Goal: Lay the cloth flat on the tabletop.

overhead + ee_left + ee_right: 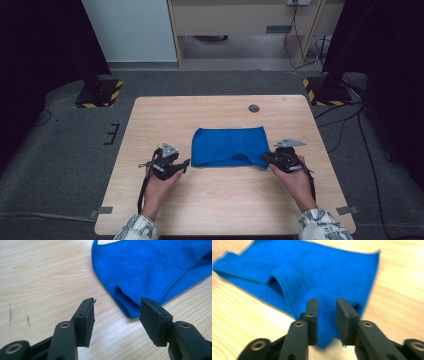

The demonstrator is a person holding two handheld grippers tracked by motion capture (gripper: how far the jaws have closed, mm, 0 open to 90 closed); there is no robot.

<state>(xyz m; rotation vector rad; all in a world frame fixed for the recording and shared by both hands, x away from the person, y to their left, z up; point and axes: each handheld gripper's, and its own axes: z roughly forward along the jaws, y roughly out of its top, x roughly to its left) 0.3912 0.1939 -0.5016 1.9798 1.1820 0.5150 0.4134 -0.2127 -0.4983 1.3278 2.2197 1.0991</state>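
The left tongs [117, 312] stand apart with nothing between them, their tips low over the bare wood just short of the near left corner of the blue cloth [155, 270]. The right tongs [326, 315] are narrow, with a gap between the pads; the cloth's near right corner lies between and beneath them, but the blur in the right gripper view leaves it unclear whether the pads actually press on the fabric or only straddle it.

From above, the left tongs [186, 162] sit just beside the cloth's left edge and the right tongs [266, 156] touch or overlap its near right corner. The cloth [227, 145] lies roughly flat near the middle of the table [150, 115], apparently folded double, with an upper layer whose hem curves short of the near edge.

The main risk I see is an uneven pick-up: if the right side lifts while the left has no hold, the cloth would drag and bunch, or the fold would fall open. The left tongs could also catch just one layer at the corner where the hem gapes, so the layers separate. A shallow bite on the right corner could slip out.

The underside of the cloth, the number of its layers and the person's fingers under the gripper bodies are hard to make out.
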